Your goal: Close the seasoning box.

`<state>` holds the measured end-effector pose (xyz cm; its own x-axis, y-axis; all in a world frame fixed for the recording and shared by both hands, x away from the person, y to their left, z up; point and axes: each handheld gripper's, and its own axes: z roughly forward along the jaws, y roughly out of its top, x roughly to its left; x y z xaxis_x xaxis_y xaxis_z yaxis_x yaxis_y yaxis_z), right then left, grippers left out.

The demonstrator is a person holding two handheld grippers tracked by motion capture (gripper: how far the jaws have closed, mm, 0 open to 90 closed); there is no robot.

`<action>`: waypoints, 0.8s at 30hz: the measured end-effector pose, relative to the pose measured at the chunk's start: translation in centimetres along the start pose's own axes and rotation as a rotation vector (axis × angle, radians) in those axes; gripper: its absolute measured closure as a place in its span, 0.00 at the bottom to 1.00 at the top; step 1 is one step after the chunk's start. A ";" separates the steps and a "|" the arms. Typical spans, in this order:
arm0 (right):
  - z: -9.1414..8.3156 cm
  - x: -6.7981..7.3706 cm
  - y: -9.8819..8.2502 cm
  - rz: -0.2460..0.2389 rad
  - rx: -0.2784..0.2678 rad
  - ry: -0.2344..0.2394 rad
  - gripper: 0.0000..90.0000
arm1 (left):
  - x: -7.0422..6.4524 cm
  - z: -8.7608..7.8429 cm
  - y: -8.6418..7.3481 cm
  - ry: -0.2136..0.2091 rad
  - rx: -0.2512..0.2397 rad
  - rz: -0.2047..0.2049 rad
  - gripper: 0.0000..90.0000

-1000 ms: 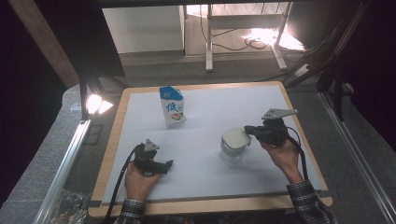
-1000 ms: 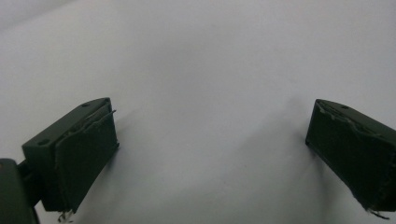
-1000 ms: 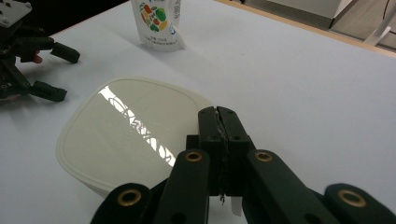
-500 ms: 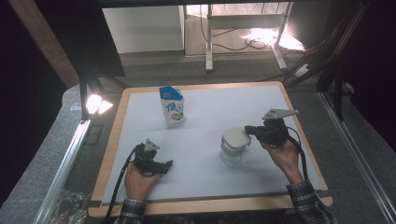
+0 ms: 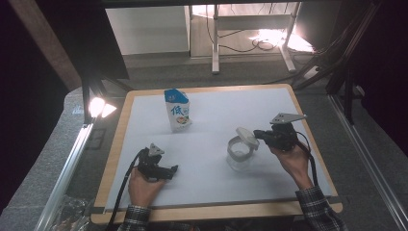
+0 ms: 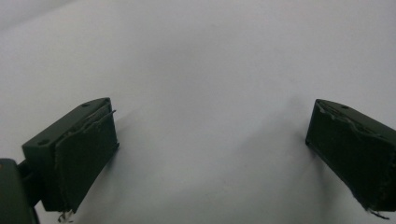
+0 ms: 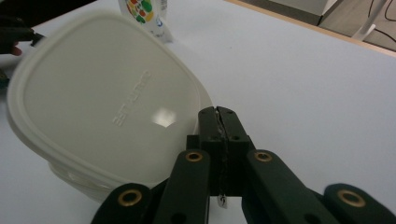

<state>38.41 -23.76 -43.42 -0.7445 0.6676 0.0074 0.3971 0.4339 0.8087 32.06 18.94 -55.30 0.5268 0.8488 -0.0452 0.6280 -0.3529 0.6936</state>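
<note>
High view: clear container (image 5: 239, 155) sits just ahead of the right gripper (image 5: 260, 135), toward table centre. Its white lid (image 5: 246, 134) is tilted up off the rim on the side facing the gripper, and the lid's edge meets the jaw tips. Left gripper (image 5: 174, 168) rests low on the white table mat (image 5: 211, 110), well apart from the container, which lies off to its far right. Milk carton (image 5: 177, 110) stands upright beyond both grippers, nearer the left one. Versus the earlier high-view frames: no change; both hands, lid tilt, container and carton are in the same places.

Left gripper view: jaws stand wide apart, bare mat between them, nothing held or touched by the pads (image 6: 86, 154).

Right gripper view: right gripper (image 7: 219, 114) has its jaws pressed together, and the lid's (image 7: 102, 98) near edge goes in at the tips, so it looks pinched there; the contact itself is partly hidden behind the jaws. The lid spreads up and to the left of the tips, with the container (image 7: 79, 182) under it. Carton's lower part (image 7: 144, 14) is far ahead, past the lid.
</note>
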 end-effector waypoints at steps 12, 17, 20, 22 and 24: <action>0.5 -0.8 -1.2 0.044 -0.004 0.031 1.00 | 0.0 0.0 0.0 0.001 0.000 0.000 0.02; 0.5 -1.0 -1.6 0.053 -0.006 0.027 1.00 | 0.0 0.0 0.0 0.001 0.000 -0.003 0.02; 0.5 -1.2 -2.1 0.056 -0.009 0.021 0.99 | 0.0 0.0 0.0 0.001 0.000 -0.003 0.02; 0.4 -1.3 -2.2 0.063 -0.008 0.021 0.99 | 0.0 0.0 0.0 0.001 0.000 -0.003 0.02; 0.3 -1.4 -2.4 0.062 -0.007 0.018 0.99 | 0.0 0.0 0.0 0.000 0.002 -0.003 0.02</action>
<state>38.64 -25.53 -45.49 -0.7281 0.6821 0.0678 0.4391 0.3881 0.8103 32.05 18.92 -55.29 0.5249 0.8499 -0.0474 0.6306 -0.3509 0.6922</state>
